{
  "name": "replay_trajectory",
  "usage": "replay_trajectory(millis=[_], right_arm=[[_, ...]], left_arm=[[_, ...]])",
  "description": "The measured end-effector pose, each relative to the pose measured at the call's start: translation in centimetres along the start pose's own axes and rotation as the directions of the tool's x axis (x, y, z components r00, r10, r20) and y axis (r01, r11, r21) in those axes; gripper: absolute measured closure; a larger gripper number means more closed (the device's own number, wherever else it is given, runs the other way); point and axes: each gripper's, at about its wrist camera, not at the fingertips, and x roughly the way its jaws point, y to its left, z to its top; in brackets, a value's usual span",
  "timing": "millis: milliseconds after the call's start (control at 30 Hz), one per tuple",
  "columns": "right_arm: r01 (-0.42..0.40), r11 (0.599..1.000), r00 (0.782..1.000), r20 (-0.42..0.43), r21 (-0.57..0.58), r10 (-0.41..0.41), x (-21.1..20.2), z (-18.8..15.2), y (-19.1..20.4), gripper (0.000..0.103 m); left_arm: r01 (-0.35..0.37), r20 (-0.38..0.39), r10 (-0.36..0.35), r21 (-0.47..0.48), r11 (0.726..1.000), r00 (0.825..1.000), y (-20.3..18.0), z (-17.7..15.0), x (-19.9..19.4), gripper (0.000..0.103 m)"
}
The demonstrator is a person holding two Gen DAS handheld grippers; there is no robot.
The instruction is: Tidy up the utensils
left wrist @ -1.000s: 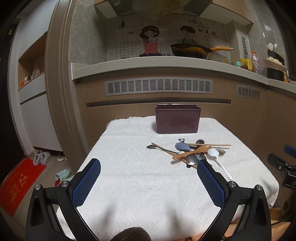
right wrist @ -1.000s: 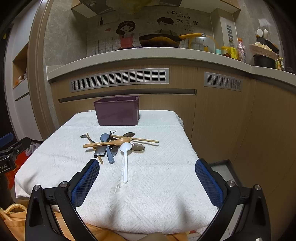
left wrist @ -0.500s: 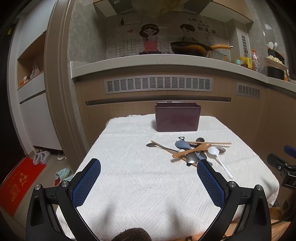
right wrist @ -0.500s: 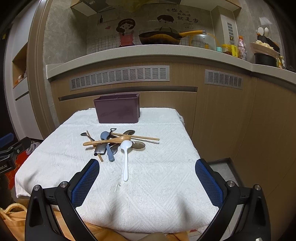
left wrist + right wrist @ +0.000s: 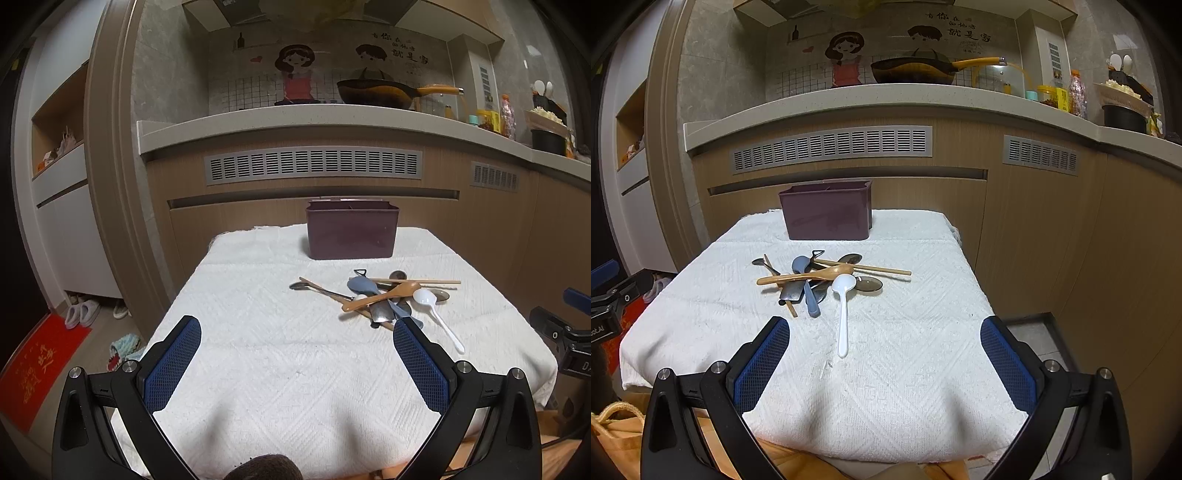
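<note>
The utensils [image 5: 820, 280] lie in a crossed heap mid-cloth [image 5: 894, 369], just short of the purple bin [image 5: 827, 214]; the white spoon [image 5: 843, 314] trails nearest the right gripper [image 5: 884, 354]. Both it and the left gripper [image 5: 297, 352] are spread wide, empty, hovering at the near edge. The bin seems divided inside, though I can't be sure. Risk: pulling one piece from the tangle may drag or flick its neighbours, since handles overlap.

The left gripper [image 5: 297, 341] hangs with jaws spread wide and empty over the white cloth [image 5: 258, 354]; ahead lies a heap of utensils [image 5: 380, 295], a white spoon [image 5: 436, 314] at its near edge; behind stands the maroon bin [image 5: 352, 230].
</note>
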Motion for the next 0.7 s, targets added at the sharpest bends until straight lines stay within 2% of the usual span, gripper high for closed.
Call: replay_trajectory(millis=[700], right_arm=[[0.005,1.0,1.0,-0.001,-0.004,-0.005,-0.07,0.03,-0.07,0.0]], left_arm=[[0.004,-0.006,-0.003,0.014,1.0,1.0,-0.09,0.4,0.38,0.0]])
